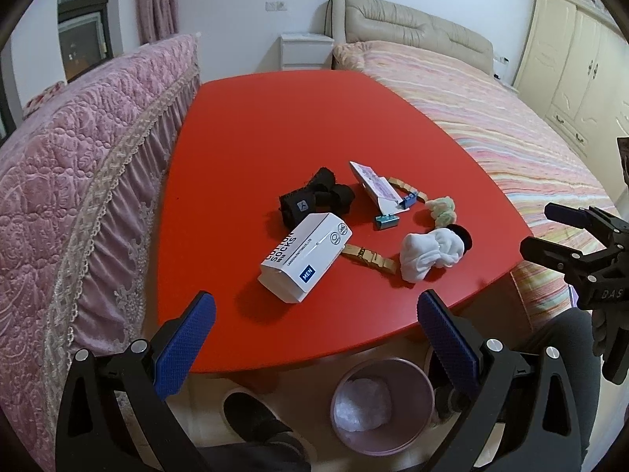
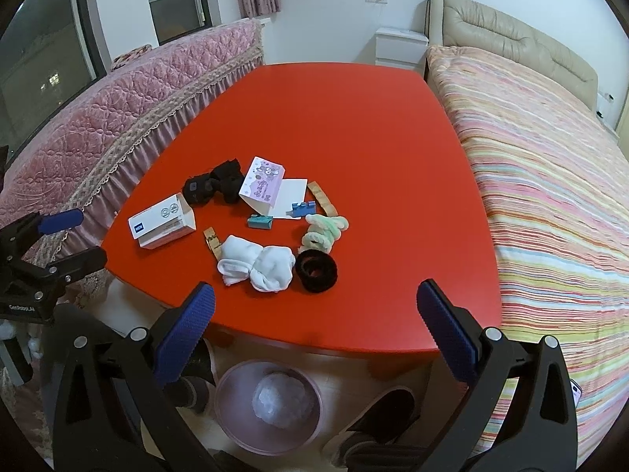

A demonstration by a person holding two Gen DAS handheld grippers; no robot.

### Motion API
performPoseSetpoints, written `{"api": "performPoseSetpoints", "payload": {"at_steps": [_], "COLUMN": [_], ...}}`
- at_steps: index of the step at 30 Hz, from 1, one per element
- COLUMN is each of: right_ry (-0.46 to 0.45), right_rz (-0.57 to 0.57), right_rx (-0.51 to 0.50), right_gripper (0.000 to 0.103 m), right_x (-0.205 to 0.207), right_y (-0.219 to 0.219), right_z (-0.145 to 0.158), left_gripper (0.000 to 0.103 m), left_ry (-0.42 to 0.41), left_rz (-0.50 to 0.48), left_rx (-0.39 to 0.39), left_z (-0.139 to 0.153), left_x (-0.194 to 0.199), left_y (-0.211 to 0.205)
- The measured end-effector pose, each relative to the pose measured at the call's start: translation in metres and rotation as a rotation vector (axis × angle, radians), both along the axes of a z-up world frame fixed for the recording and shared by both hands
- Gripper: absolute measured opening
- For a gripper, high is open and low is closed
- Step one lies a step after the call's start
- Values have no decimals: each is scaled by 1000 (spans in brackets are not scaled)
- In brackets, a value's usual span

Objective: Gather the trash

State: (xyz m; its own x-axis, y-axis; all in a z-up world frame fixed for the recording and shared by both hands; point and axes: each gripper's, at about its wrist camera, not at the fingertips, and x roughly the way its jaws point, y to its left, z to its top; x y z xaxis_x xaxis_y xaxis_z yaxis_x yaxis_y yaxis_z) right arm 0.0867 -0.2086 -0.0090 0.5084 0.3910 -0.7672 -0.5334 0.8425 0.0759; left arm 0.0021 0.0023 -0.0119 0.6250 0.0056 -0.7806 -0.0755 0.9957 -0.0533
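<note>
On the red table [image 1: 283, 126] [image 2: 354, 118] lie a white sock box [image 1: 306, 261] [image 2: 163, 226], a purple-printed opened carton [image 1: 375, 187] [image 2: 263, 185], black socks [image 1: 314, 194] [image 2: 212, 187], white socks [image 1: 426, 253] [image 2: 257, 263], a black scrunchie [image 2: 316, 269], a green scrunchie [image 1: 442, 210] [image 2: 324, 230], wooden clothespins [image 1: 369, 259] and small blue clips [image 1: 387, 221] [image 2: 259, 222]. A pink bin [image 1: 381, 405] [image 2: 269, 405] holding crumpled plastic stands on the floor below the table's near edge. My left gripper [image 1: 314, 342] and my right gripper [image 2: 314, 338] are both open and empty, above the near edge.
A pink quilted sofa cover [image 1: 78, 181] borders the table on the left, a striped bed [image 2: 550, 181] on the right. A white nightstand [image 1: 306, 53] stands behind. The person's dark shoes [image 1: 255, 417] [image 2: 377, 421] are beside the bin. A wardrobe [image 1: 570, 67] stands at far right.
</note>
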Motion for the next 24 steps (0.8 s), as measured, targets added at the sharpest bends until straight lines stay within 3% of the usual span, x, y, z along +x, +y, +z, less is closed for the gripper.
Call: {"api": "performPoseSetpoints", "payload": {"at_steps": [12,24], "right_ry": [11,45], "right_rz": [24,29], "right_rx": [-2,-17], "right_gripper": [100,100], "right_x": [8,19], "right_y": [10,16], "right_z": [3,-6], "left_gripper": [98,96], "left_ry": [59,172], "left_rz": [-45,-94], "left_rx": [4,37], "left_z": [-9,-42], "left_x": [30,68], "left_y": [9,19]}}
